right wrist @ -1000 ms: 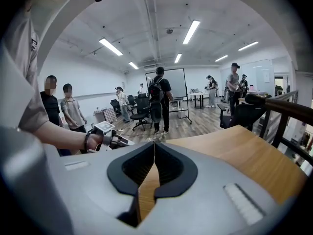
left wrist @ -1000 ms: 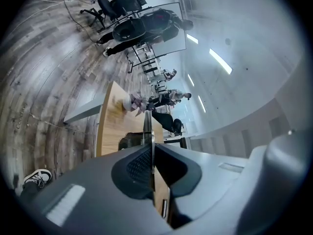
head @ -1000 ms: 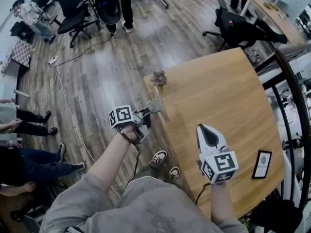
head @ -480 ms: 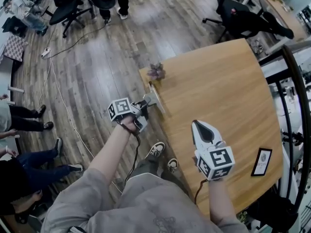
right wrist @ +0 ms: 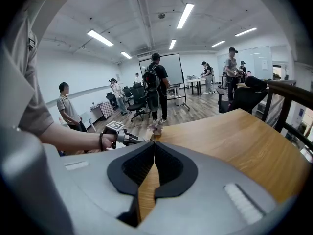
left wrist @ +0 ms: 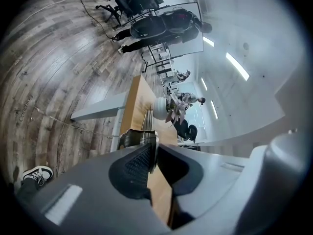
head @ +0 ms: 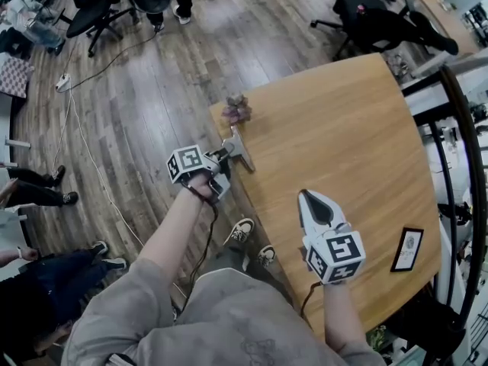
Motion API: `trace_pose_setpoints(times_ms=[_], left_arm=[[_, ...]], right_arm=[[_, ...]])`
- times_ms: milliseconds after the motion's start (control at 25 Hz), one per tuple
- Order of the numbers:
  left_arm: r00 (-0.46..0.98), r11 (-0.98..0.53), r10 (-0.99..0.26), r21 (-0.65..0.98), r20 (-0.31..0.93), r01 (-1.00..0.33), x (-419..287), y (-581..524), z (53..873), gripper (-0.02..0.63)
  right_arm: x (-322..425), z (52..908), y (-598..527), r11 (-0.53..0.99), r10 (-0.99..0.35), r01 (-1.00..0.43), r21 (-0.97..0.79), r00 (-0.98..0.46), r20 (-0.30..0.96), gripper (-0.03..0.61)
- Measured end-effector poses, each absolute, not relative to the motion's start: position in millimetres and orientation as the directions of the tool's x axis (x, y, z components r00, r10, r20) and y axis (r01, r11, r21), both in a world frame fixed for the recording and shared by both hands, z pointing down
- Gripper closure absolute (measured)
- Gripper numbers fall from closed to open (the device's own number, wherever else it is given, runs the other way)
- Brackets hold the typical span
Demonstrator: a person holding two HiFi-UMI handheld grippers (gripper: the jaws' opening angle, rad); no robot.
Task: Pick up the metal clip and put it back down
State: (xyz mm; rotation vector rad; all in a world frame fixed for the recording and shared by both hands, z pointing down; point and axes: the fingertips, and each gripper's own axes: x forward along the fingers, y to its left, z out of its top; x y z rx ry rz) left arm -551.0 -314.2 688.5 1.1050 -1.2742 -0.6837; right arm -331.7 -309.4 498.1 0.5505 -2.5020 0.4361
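The metal clip [head: 238, 146], a flat silvery plate with a spring end, rests at the left edge of the wooden table [head: 343, 128]. My left gripper [head: 223, 157] reaches in from off the table's side. In the left gripper view the clip's plate [left wrist: 148, 146] stands between the pads, still touching them while the jaws are opening. My right gripper [head: 313, 201] hovers over the near part of the table, shut and empty, with its pads meeting [right wrist: 154, 153].
A small potted plant [head: 236, 110] stands on the table corner just beyond the clip. A black framed card [head: 406, 250] lies near the right edge, beside a black railing [head: 457, 166]. Office chairs, standing people and a floor cable [head: 84, 151] lie beyond the table.
The head view has drifted a little. My left gripper stays at the table's edge with the clip, slightly nearer the plant. The right gripper has barely moved.
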Motion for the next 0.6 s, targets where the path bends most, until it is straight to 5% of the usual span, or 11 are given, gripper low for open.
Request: trace_pose_setpoints(times_ms=[120,360,600], left_arm=[[0.2,0.356,-0.901,0.919,0.386,-0.167,-549.6,-314.7,685.1,0.535],[0.176,0.326,-0.919,0.93,0.353,-0.168,-545.1,-314.9,667.4,0.315],[0.131,0.364,-0.911,0.911,0.391,-0.192,-543.9,-299.0,649.3,0.241]], right_arm=[[-327.6,497.4,-308.6,0.861,-0.3,-0.472,-0.189,-0.772,0.56,0.566],[-318.4,489.5,-302.9,0.856,-0.32,-0.482,-0.186,-0.777,0.542,0.566],[-306.9,468.6,-298.7,0.832,-0.333,-0.497,-0.245,-0.802,0.496,0.566]])
